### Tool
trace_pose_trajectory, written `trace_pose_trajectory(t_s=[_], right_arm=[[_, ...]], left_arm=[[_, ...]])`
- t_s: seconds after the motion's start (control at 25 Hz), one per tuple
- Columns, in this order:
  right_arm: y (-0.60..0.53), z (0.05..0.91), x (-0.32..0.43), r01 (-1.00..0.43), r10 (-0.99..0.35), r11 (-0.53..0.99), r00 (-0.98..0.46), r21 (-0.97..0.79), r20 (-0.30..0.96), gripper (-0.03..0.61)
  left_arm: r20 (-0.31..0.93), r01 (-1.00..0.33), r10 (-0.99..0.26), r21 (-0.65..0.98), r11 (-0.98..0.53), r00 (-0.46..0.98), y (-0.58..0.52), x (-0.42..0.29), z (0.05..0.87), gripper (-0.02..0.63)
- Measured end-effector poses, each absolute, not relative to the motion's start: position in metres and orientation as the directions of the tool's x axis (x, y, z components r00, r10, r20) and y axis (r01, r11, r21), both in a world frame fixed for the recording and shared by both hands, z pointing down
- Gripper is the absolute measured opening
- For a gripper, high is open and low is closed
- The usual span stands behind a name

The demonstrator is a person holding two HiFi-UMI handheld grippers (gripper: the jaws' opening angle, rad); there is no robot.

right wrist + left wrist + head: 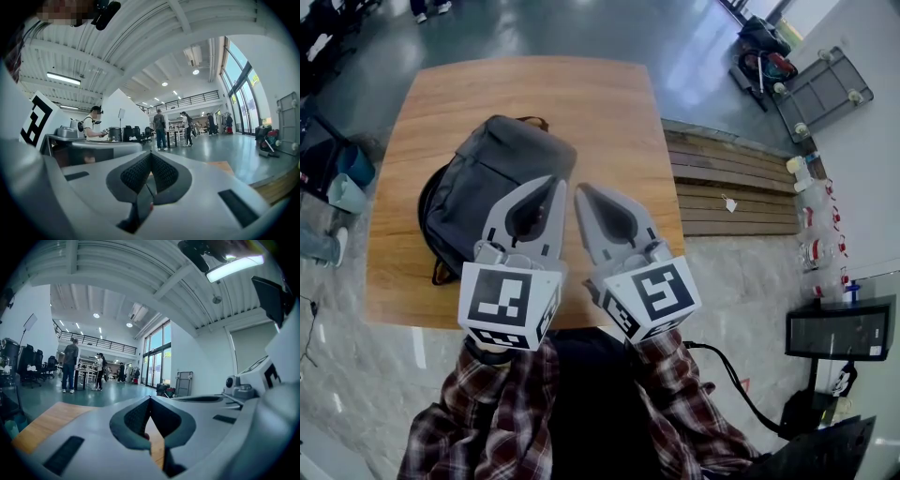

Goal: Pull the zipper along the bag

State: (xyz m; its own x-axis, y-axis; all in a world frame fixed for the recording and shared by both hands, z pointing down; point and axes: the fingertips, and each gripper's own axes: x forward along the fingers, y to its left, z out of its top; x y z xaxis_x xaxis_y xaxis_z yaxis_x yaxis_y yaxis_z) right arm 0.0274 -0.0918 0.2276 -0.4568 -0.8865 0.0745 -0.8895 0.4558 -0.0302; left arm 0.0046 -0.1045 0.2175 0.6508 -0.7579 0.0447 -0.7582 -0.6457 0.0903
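Left claw [551, 185] is clenched, its dark ribbed pads meeting at the tips with nothing between them, and the right claw [581, 193] just beside it is clenched and empty in the same way. Both hang above the desk [614, 112], tips pointing away from the person, whose plaid sleeves [497, 412] show behind the marker cubes [508, 305]. Each cube face carries a black-and-white square pattern, not readable as words. Under the left claw's tips lies the backpack [492, 173], dark grey and smooth, flat on the left half of the wooden desk, with black straps curling out at its left edge and a small brown loop at its far end. I cannot make out its zipper. Only the head view shows the backpack. The two claw views look level across a hall instead, with standing people [70, 364], tall windows [157, 355] and a ribbed ceiling, plus a strip of desk wood.
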Motion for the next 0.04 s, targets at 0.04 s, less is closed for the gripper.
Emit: trace_pose_trajectory(t_s=[0.04], right_arm=[[-0.0917, 0.2275, 0.0269, -0.889, -0.886, 0.457, -0.458, -0.030, 0.074, 0.008]], left_arm=[[0.045, -0.758, -0.758, 0.090, -0.645, 0.651, -0.1046, 0.0046, 0.2174, 0.008]])
